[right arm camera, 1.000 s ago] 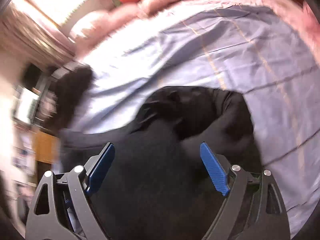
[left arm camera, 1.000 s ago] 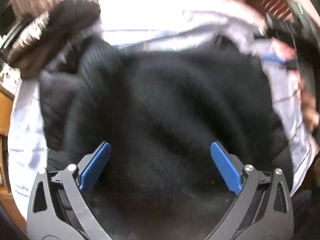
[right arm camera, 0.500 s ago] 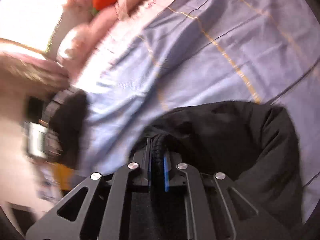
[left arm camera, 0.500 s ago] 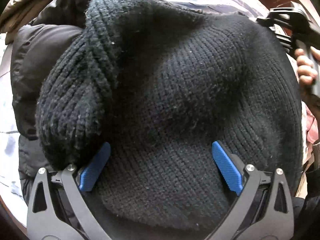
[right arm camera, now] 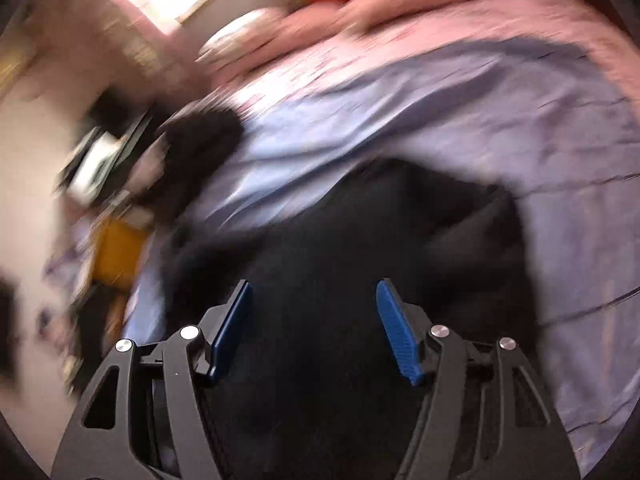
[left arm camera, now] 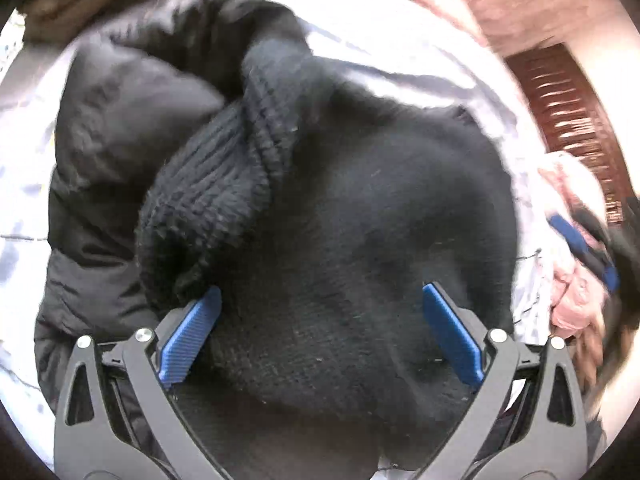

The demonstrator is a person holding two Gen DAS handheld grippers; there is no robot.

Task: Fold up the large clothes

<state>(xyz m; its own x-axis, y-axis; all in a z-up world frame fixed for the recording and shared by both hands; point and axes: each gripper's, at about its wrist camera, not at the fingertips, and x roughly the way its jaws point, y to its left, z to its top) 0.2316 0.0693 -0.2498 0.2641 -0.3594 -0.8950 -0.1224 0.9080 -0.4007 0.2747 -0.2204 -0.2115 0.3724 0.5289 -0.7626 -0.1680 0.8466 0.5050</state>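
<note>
While the black sweater (left arm camera: 360,220) lies under both, the left hand-held gripper (left arm camera: 320,332) gapes empty; the right hand-held gripper (right arm camera: 314,328), angled down, has just been opening, nothing between its pads.

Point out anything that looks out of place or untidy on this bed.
The black knitted sweater lies bunched in a heap, its ribbed edge rolled over, partly overlapping the black padded jacket on the pale blue checked sheet. Neither garment lies flat or folded. Nothing looks damaged.

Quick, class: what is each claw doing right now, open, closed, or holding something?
Left claw: open, over the black knit sweater, gripping nothing.
Right claw: open, jaws just opening; dark clothing behind the gap, nothing pinched.
</note>
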